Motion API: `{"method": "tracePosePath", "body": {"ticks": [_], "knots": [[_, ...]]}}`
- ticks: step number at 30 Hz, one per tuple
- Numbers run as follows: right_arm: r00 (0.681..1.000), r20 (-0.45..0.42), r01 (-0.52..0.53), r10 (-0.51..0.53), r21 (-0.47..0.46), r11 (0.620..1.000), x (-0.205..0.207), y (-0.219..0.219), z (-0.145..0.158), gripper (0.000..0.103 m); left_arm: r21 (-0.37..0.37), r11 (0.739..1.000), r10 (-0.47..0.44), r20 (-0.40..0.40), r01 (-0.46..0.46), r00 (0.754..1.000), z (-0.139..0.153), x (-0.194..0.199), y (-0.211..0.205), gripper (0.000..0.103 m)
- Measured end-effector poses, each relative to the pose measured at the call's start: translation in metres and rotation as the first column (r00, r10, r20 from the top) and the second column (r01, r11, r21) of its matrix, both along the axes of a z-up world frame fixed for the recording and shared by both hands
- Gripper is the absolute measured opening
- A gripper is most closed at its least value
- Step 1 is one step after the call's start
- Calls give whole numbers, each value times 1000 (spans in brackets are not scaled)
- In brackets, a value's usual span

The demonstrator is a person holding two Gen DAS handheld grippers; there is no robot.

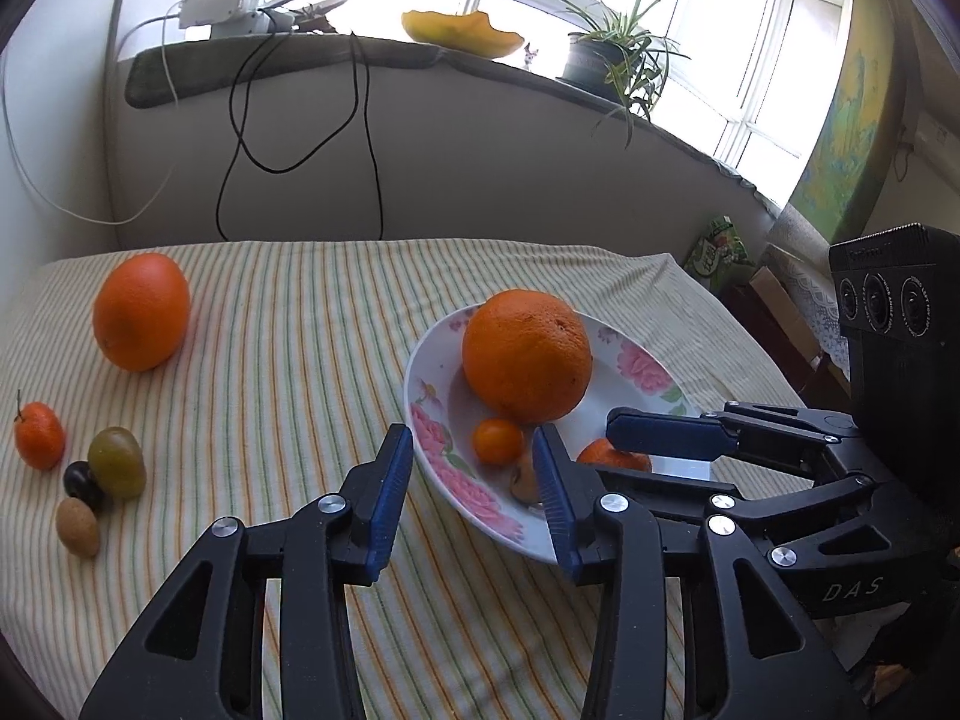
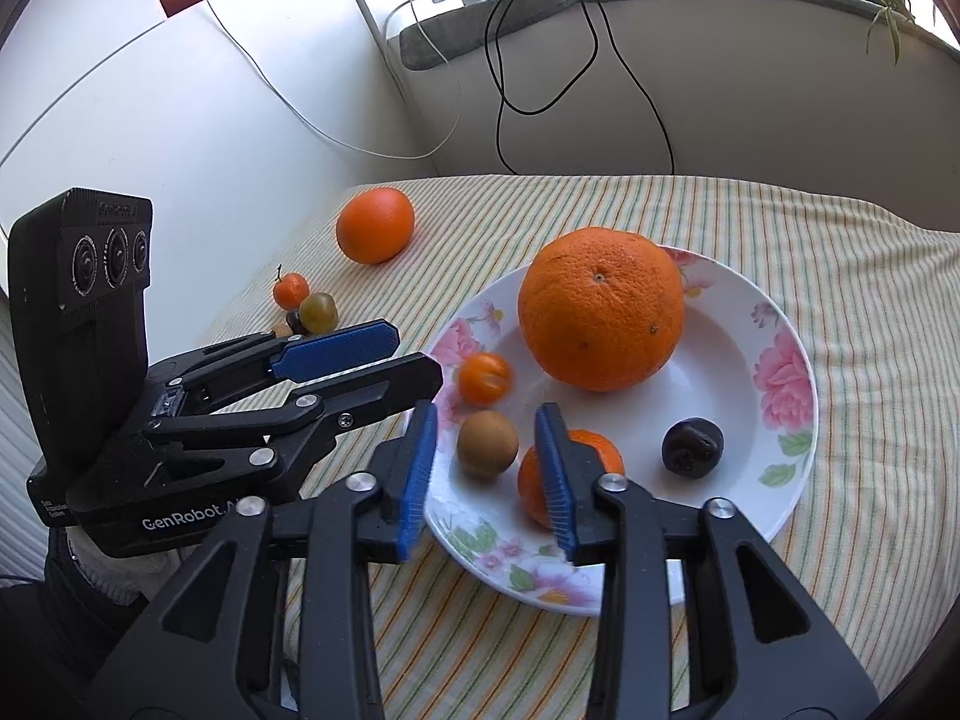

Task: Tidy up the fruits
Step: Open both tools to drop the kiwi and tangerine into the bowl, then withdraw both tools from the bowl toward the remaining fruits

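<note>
Closest in, both grippers hang over the near edge of the floral plate (image 2: pixel 774 324), which sits on a striped tablecloth (image 1: pixel 288 312). The left gripper (image 1: pixel 474 480) has its blue pads partly apart with nothing between them, just the plate rim and cloth underneath. The right gripper (image 2: pixel 486 468) is also partly open and not squeezing anything; a brown round fruit (image 2: pixel 487 444) lies on the plate right under the gap, and its right pad sits in front of a small mandarin (image 2: pixel 591 450), hiding part of it. Also on the plate: a little orange tomato-looking fruit (image 2: pixel 483 378) that's a bit blurred, a dark plum-ish fruit (image 2: pixel 692 447) off to the right, and a big orange (image 2: pixel 600 306) toward the far side. Off the plate on the left side of the cloth there's a small cluster: a tan almond-shaped thing (image 1: pixel 77 527), a dark grape-like fruit (image 1: pixel 81 480), a greenish-brown fruit (image 1: pixel 117 462) touching it, and a small mandarin with a stem (image 1: pixel 39 435) just beside. Farther back, a second big orange (image 1: pixel 141 311) sits alone. Way back, the windowsill (image 1: pixel 420 54) holds a power strip (image 1: pixel 219 9) with cables hanging down, a yellow bowl (image 1: pixel 462 33) and a potted plant (image 1: pixel 612 54).
</note>
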State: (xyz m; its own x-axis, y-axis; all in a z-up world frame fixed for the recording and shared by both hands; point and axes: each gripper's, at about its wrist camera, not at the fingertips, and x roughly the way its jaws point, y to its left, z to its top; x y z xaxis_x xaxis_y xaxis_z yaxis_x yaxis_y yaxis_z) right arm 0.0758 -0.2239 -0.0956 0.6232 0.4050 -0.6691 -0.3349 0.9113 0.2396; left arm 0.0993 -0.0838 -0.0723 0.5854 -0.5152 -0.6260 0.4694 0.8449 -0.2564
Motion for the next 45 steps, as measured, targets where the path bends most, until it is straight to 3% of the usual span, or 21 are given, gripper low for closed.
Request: {"method": "tracePosePath", "body": {"ticks": [2, 16, 20, 27, 31, 40, 42, 45], "knots": [[1000, 16, 15, -15, -13, 1000, -2, 0, 3, 59, -1, 1000, 10, 1, -10, 1000, 1, 0, 3, 40], [999, 26, 31, -30, -25, 999, -4, -5, 6, 60, 1, 999, 37, 23, -37, 999, 5, -6, 13, 40], [998, 41, 41, -40, -33, 999, -4, -3, 10, 71, 5, 999, 50, 30, -50, 998, 6, -7, 19, 40], [998, 53, 29, -27, -40, 999, -2, 12, 14, 72, 9, 997, 82, 37, -83, 996, 7, -10, 35, 40], [998, 54, 26, -24, -32, 999, 2, 20, 15, 76, 18, 995, 102, 38, -103, 994, 3, -12, 44, 51], [997, 74, 9, -6, -39, 999, 6, 37, 18, 78, 23, 988, 151, 37, -152, 988, 1, -15, 63, 58], [997, 74, -1, 4, -38, 999, 7, 41, 17, 85, 24, 987, 160, 35, -161, 986, 0, -15, 67, 58], [996, 89, -9, 12, -34, 999, 7, 46, 17, 88, 29, 983, 181, 36, -182, 983, -1, -16, 74, 58]]}}
